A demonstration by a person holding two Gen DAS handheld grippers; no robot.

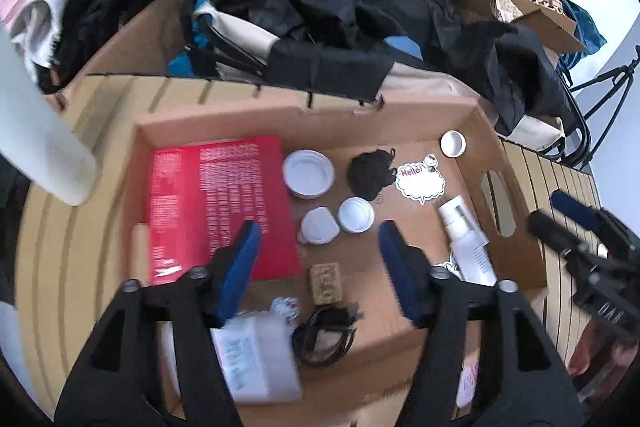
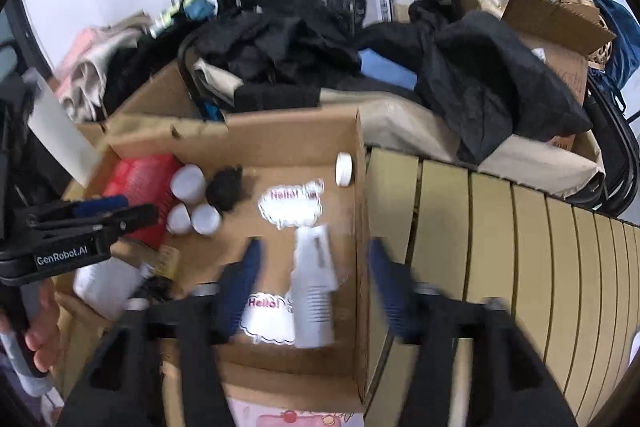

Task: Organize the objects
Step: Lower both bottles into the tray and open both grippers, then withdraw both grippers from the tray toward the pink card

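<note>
Both claws, left claw and right claw, are hanging wide and empty over the cardboard box, evidently the collecting bin. White spray bottle is lying inside, at three o'clock of the red booklet.

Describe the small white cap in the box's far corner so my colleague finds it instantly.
Start at the open cardboard box on the slatted table. Go to its far right corner, beyond the Hello sticker. The white cap sits there alone, smallest of the round white pieces, apart from the clustered three.

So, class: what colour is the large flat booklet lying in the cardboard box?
Red booklet with small white print; clearest in the left wrist view.
</note>
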